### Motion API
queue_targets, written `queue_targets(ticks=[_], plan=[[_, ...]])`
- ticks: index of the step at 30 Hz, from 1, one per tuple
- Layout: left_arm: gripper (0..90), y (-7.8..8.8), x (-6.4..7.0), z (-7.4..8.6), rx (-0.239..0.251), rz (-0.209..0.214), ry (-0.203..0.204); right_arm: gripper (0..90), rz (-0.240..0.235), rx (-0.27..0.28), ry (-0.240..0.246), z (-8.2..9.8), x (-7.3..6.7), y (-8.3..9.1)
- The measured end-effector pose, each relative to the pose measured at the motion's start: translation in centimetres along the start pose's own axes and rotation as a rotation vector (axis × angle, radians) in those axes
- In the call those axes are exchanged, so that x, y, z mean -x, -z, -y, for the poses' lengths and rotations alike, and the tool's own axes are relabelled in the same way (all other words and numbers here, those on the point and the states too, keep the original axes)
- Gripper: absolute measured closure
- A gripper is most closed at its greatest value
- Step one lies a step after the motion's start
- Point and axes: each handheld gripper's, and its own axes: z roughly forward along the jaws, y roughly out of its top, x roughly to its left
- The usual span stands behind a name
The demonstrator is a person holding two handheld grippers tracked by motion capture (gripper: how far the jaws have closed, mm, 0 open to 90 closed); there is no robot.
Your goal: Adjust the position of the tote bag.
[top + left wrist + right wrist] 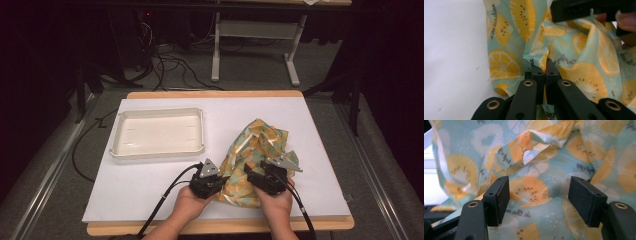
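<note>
High view: we see a crumpled pale-teal bag w/ orange citrus print (pixel 255 157) lying on the white table sheet (pixel 150 185), right of an empty cream rectangular plastic tray (pixel 159 132); both hands at its near edge, left gripper (pixel 216 181) & right gripper (pixel 256 176). Left gripper view: our jaws are clamped tight on a fold of the bag (pixel 534 37). Right gripper view: jaws spread wide, bag fabric (pixel 541 165) between & behind them, nothing pinched.
</note>
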Motion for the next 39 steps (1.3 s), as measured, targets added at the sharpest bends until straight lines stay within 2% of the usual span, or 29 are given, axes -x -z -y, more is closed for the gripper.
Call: queue_targets(ticks=[2, 4, 5, 6, 7, 8, 9, 11, 13, 14, 15, 16, 17, 20, 22, 24, 25, 27, 29, 30, 32, 33, 34, 36, 37, 38, 39], plan=[[89.8, -0.1, 0.1, 0.1, -0.019, -0.01, -0.011, 36.7, 0.009, 0.006, 0.016, 0.3, 0.4, 0.2], [89.8, 0.1, -0.3, 0.0, -0.023, -0.035, -0.002, 40.6, 0.028, 0.01, 0.023, 0.5, 1.2, 0.9], [89.8, 0.2, -0.6, 0.0, -0.026, -0.049, 0.005, 45.9, 0.039, 0.015, 0.025, 0.6, 1.8, 1.3], [89.8, 0.3, -0.9, 0.1, -0.03, -0.064, 0.009, 50.6, 0.073, 0.0, 0.036, 0.6, 2.2, 1.6], [89.8, 0.3, -0.9, 0.1, -0.03, -0.064, 0.009, 50.6, 0.073, 0.0, 0.036, 0.6, 2.2, 1.6], [89.8, 0.3, -1.6, 0.3, -0.05, -0.078, 0.03, 53.0, 0.119, -0.028, 0.06, 0.8, 3.0, 2.0], [89.8, 0.2, -1.7, 0.4, -0.062, -0.075, 0.042, 54.0, 0.126, -0.042, 0.057, 0.9, 3.2, 2.1], [89.8, 0.1, -1.7, 0.4, -0.07, -0.07, 0.05, 59.2, 0.141, -0.051, 0.086, 1.2, 3.3, 2.1], [89.6, 0.1, -1.3, 0.3, -0.063, -0.072, 0.041, 69.0, 0.161, -0.044, 0.116, 1.3, 3.1, 2.2], [88.6, 0.2, -1.3, 0.3, -0.052, -0.07, 0.043, 74.6, 0.155, -0.034, 0.123, 1.4, 3.0, 2.2], [85.0, 0.4, -1.3, 0.1, -0.032, -0.063, 0.054, 77.8, 0.15, -0.028, 0.125, 1.4, 3.0, 2.4], [79.2, 0.4, -1.3, 0.1, -0.032, -0.063, 0.054, 82.0, 0.149, -0.014, 0.121, 1.3, 3.0, 2.6], [74.9, 1.2, -1.3, -0.4, 0.021, -0.051, 0.058, 83.9, 0.142, 0.016, 0.112, 1.1, 3.0, 3.0], [65.9, 3.2, -1.0, -1.5, 0.159, -0.049, 0.057, 83.9, 0.12, 0.074, 0.106, 0.3, 2.8, 4.2], [66.0, 4.4, -0.6, -2.4, 0.236, -0.049, 0.051, 83.1, 0.105, 0.104, 0.115, -0.3, 2.6, 5.2], [68.6, 4.9, 0.0, -3.3, 0.288, -0.032, 0.033, 82.5, 0.096, 0.114, 0.138, -0.8, 2.4, 5.9], [68.8, 4.9, 0.4, -3.8, 0.302, -0.034, 0.017, 82.3, 0.097, 0.112, 0.156, -0.9, 2.3, 6.2], [73.4, 4.3, 1.1, -4.5, 0.317, -0.008, 0.004, 81.9, 0.101, 0.111, 0.181, -0.9, 2.4, 6.6], [76.9, 2.8, 1.7, -5.1, 0.296, -0.003, -0.021, 81.6, 0.092, 0.11, 0.17, -0.7, 2.7, 6.8], [77.6, 1.9, 1.8, -5.2, 0.267, -0.015, -0.033, 81.4, 0.086, 0.107, 0.163, -0.5, 2.8, 6.8], [76.7, 0.0, 1.6, -5.3, 0.21, -0.054, -0.04, 81.3, 0.078, 0.099, 0.169, -0.1, 2.9, 6.6], [74.1, -1.0, 1.4, -5.2, 0.178, -0.089, -0.042, 81.0, 0.072, 0.094, 0.162, 0.1, 2.9, 6.4], [69.5, -1.8, 1.0, -5.1, 0.148, -0.108, -0.027, 80.8, 0.064, 0.086, 0.169, 0.2, 2.8, 6.2], [59.7, -3.2, 0.2, -4.9, 0.095, -0.082, 0.021, 79.7, 0.057, 0.068, 0.183, 0.5, 2.5, 5.8], [56.6, -3.2, 0.2, -4.9, 0.095, -0.082, 0.021, 79.7, 0.057, 0.068, 0.183, 0.5, 2.5, 5.8], [56.6, -3.9, 0.0, -4.7, 0.077, -0.078, 0.037, 79.0, 0.058, 0.062, 0.184, 0.6, 2.3, 5.6], [53.4, -4.3, 0.0, -4.7, 0.08, -0.045, 0.056, 77.7, 0.055, 0.05, 0.188, 0.8, 2.1, 5.2]])
